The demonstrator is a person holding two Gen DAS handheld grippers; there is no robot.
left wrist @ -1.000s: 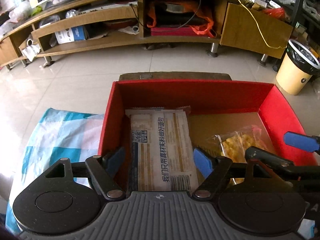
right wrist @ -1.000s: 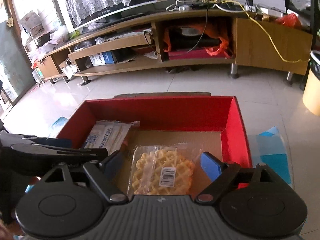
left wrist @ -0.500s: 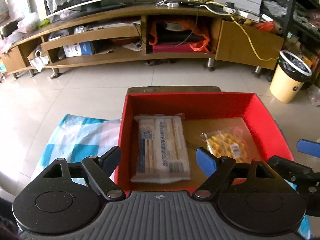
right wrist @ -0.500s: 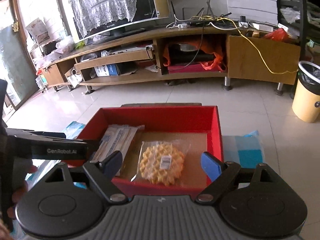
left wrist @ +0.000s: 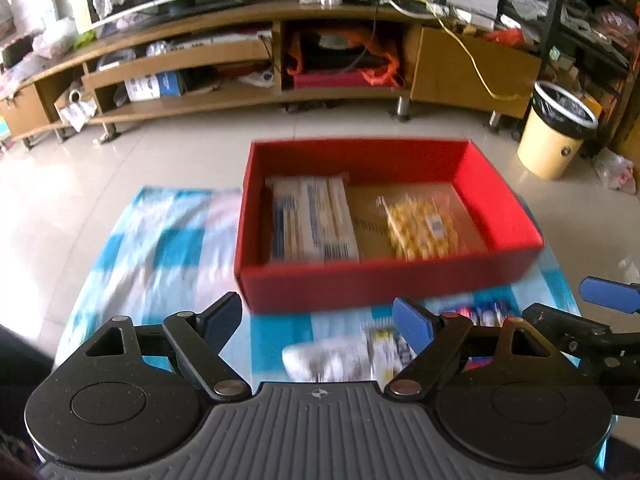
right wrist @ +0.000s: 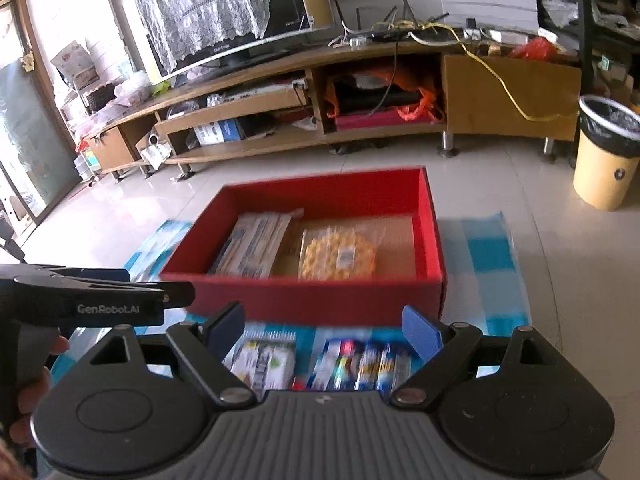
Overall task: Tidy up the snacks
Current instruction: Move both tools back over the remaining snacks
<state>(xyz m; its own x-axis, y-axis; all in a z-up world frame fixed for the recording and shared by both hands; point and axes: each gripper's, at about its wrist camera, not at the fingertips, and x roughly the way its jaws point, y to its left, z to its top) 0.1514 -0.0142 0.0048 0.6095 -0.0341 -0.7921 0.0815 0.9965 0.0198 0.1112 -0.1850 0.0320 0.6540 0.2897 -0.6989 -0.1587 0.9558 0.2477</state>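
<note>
1. Nearest, the left claw (left wrist: pixel 318 320) stands wide open with nothing between its blue pads; its jaws have just been opening a little further.
2. Likewise the right claw (right wrist: pixel 324 326) is spread wide and holds nothing.
3. Under the claws, on a blue and white checked cloth (left wrist: pixel 160 240), lie two snack packs: a white and green pack (right wrist: pixel 264 360) to the left and a blue pack (right wrist: pixel 360 364) just beside it on the right, both blurred.
4. At the left edge of the right wrist view, a hand (right wrist: pixel 32 392) grips the handle of the left claw.
5. Beyond the packs sits a red box (left wrist: pixel 380 284) on the cloth.
6. Inside it, a long white packet (left wrist: pixel 312 220) lies along the left wall and a clear bag of yellow waffle (right wrist: pixel 338 254) lies to its right, on the brown cardboard bottom.
7. Farther off, across the tiled floor (left wrist: pixel 320 128), stand a long wooden TV stand (right wrist: pixel 512 92) and a yellow bin (right wrist: pixel 608 160) at the right.
</note>
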